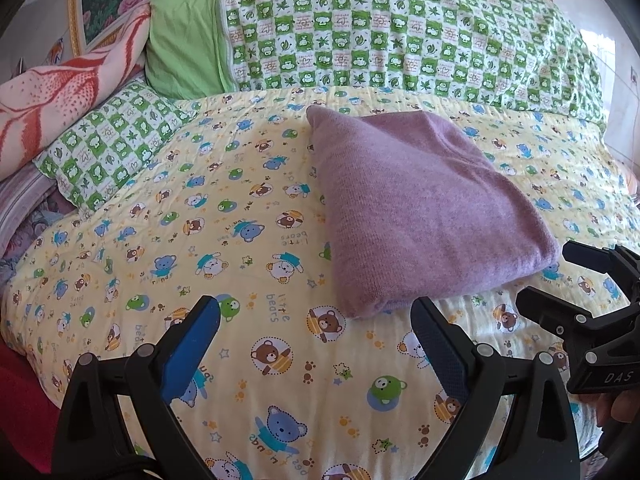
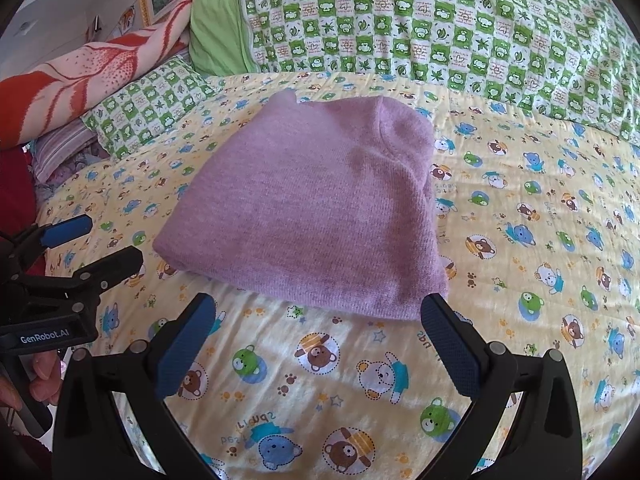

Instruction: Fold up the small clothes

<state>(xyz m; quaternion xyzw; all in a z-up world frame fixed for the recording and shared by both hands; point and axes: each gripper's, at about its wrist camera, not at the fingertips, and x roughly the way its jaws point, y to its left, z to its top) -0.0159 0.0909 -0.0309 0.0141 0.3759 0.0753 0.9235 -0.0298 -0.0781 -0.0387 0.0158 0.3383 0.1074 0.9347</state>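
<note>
Left gripper (image 1: pixel 316 320) jaws spread wide, empty, just short of the folded purple sweater (image 1: pixel 420 208). Right gripper (image 2: pixel 320 316) likewise wide apart, empty. Sweater lies flat on the bear-print bedsheet (image 1: pixel 224 240).

bed (image 1: pixel 280 360) – bear-print sheet | on it: folded purple garment (image 1: pixel 420 208), seemingly knitted – green-check quilt (image 1: pixel 400 32)

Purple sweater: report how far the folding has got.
Done: the purple sweater lies as a compact folded bundle on the bear-print sheet. In hand: nothing; the left gripper and right gripper are both open, short of its near edge. Left: no other unfolded small clothes show.
</note>
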